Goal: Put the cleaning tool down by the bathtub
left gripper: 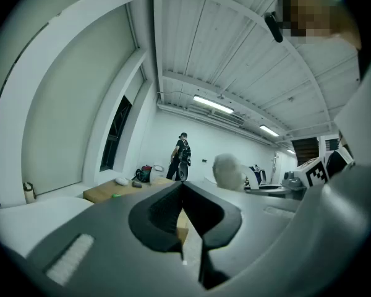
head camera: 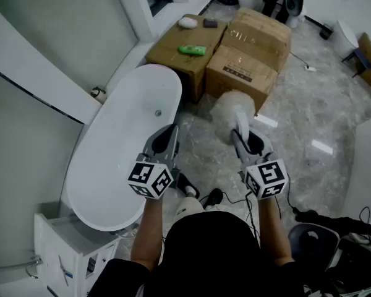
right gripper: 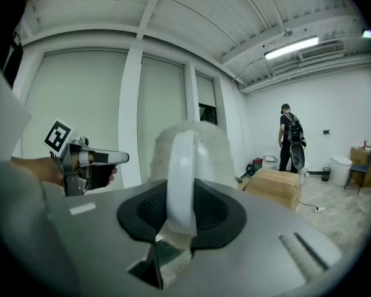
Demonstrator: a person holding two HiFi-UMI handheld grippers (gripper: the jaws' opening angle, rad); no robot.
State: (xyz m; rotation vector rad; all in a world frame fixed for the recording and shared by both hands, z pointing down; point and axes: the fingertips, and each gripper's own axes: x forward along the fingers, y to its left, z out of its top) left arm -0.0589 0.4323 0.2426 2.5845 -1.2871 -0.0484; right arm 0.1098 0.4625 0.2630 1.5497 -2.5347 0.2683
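Observation:
The cleaning tool (head camera: 233,111) is a fluffy white brush head on a white handle (right gripper: 180,178). My right gripper (head camera: 246,142) is shut on that handle and holds the tool up in the air, to the right of the bathtub. The brush head (right gripper: 188,150) fills the middle of the right gripper view. The white oval bathtub (head camera: 120,144) lies at the left along the wall. My left gripper (head camera: 164,140) hovers over the tub's right rim, jaws together with nothing between them (left gripper: 184,184).
Cardboard boxes (head camera: 241,57) stand past the tub's far end, with a green object (head camera: 191,50) and a white one (head camera: 187,23) on them. A white cabinet (head camera: 71,246) sits at the tub's near end. Cables and bags (head camera: 334,240) lie at the right. A person (right gripper: 290,144) stands far off.

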